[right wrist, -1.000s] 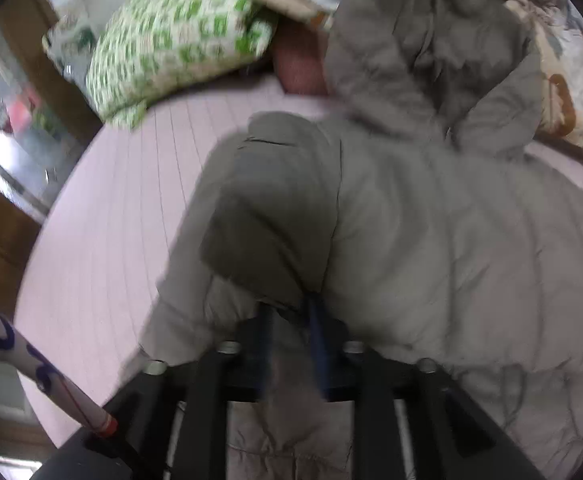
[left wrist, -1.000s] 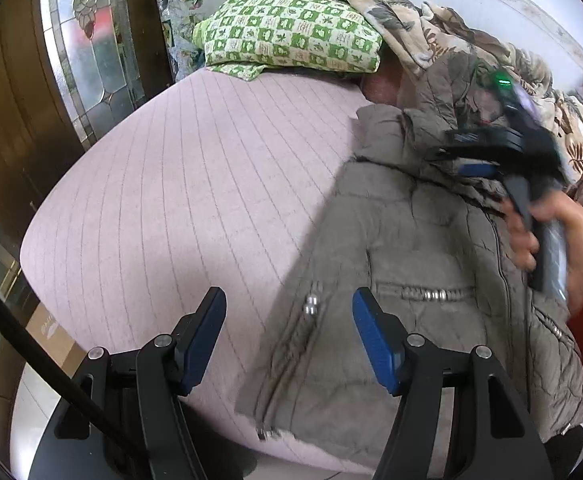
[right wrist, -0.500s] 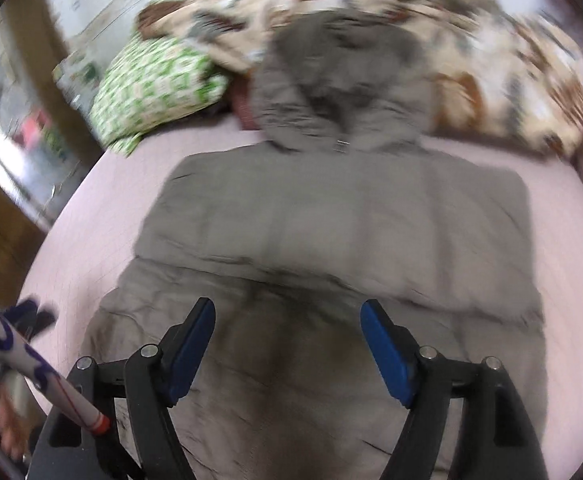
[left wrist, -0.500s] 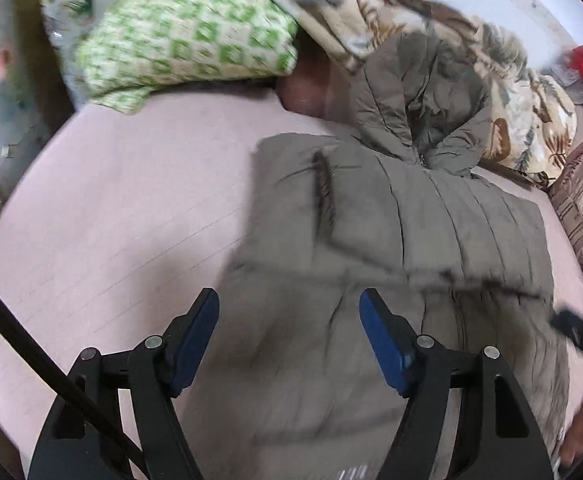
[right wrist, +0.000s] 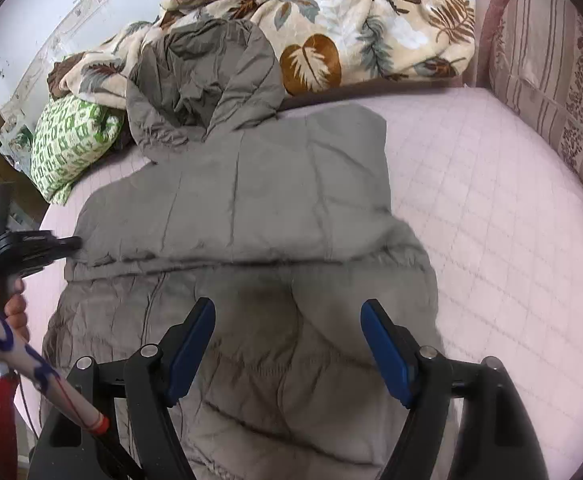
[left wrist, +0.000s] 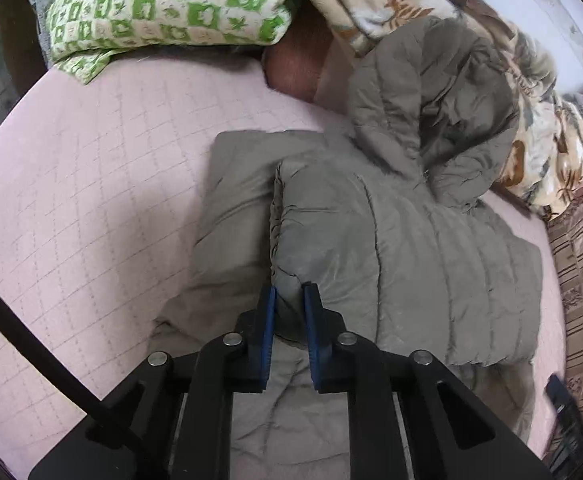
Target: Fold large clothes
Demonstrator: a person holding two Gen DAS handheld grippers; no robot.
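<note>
A grey-brown hooded padded coat lies spread on the pink quilted bed, hood toward the pillows, with both sleeves folded across its body. My left gripper is shut on the folded sleeve's edge at the coat's left side. In the right wrist view the coat fills the middle, and my right gripper is open and empty above its lower half. The left gripper shows there at the coat's left edge, held by a hand.
A green-and-white patterned pillow and a leaf-print blanket lie at the head of the bed. A striped headboard or sofa cushion stands along the right side. Bare pink mattress lies right of the coat.
The right gripper let go of the sleeve, opened and drew back over the coat's lower part. The left gripper moved in and shut on the folded sleeve's edge.
</note>
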